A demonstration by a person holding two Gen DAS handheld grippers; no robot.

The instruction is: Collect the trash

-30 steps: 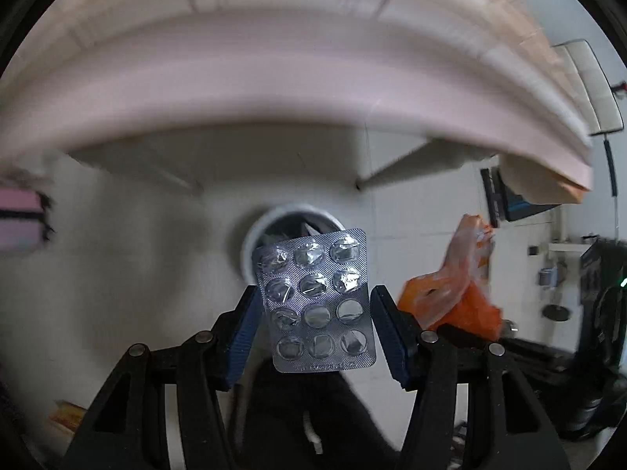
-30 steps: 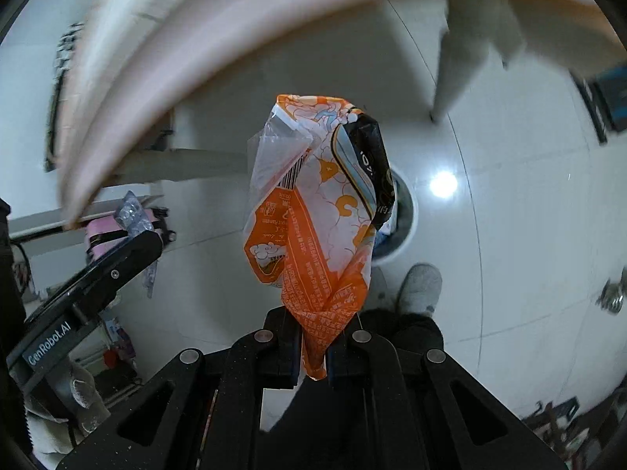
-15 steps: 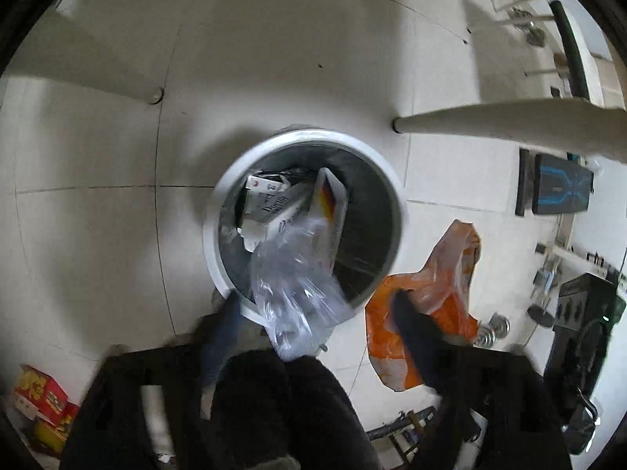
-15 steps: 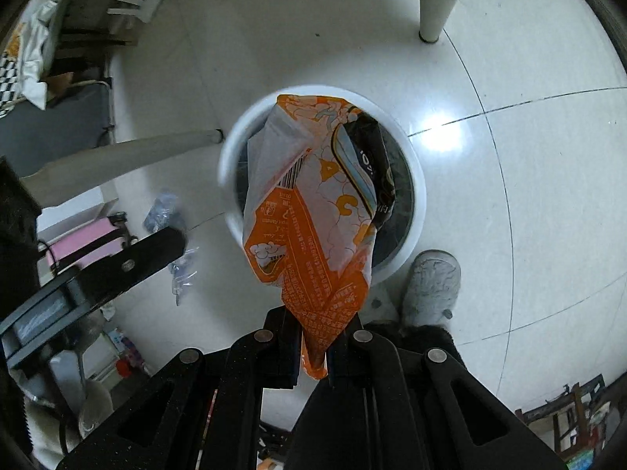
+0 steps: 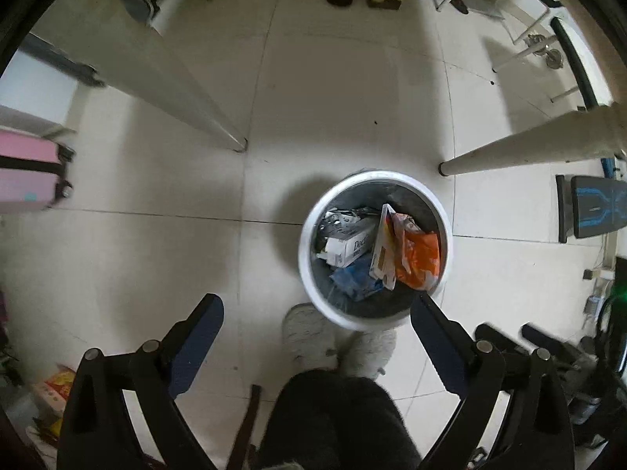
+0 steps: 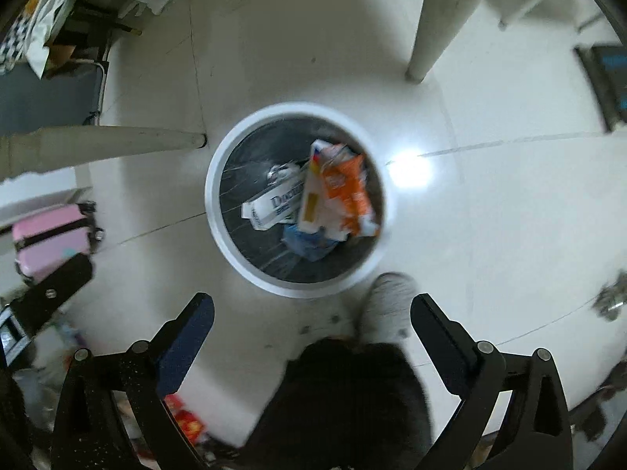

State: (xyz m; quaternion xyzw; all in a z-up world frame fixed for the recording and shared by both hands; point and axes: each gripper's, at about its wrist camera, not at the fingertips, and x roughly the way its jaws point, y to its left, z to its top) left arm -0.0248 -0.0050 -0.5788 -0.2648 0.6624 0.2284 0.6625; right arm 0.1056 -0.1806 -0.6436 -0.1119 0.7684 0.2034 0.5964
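Both the left claw (image 5: 315,307) and right claw (image 6: 311,305) have just sprung apart, empty, the orange wrapper (image 5: 419,258) now in the bin (image 5: 309,270) right of centre (risk: a slippered foot (image 5: 309,333) touching the rim could tip it).

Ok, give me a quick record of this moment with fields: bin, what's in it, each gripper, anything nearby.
bin: white round trash bin on tiled floor
contents: orange snack bag, white box, blue wrapper
left gripper: jaws just opened, nothing between them
right gripper: jaws just opened, nothing between them
nearby: pink suitcase, table leg
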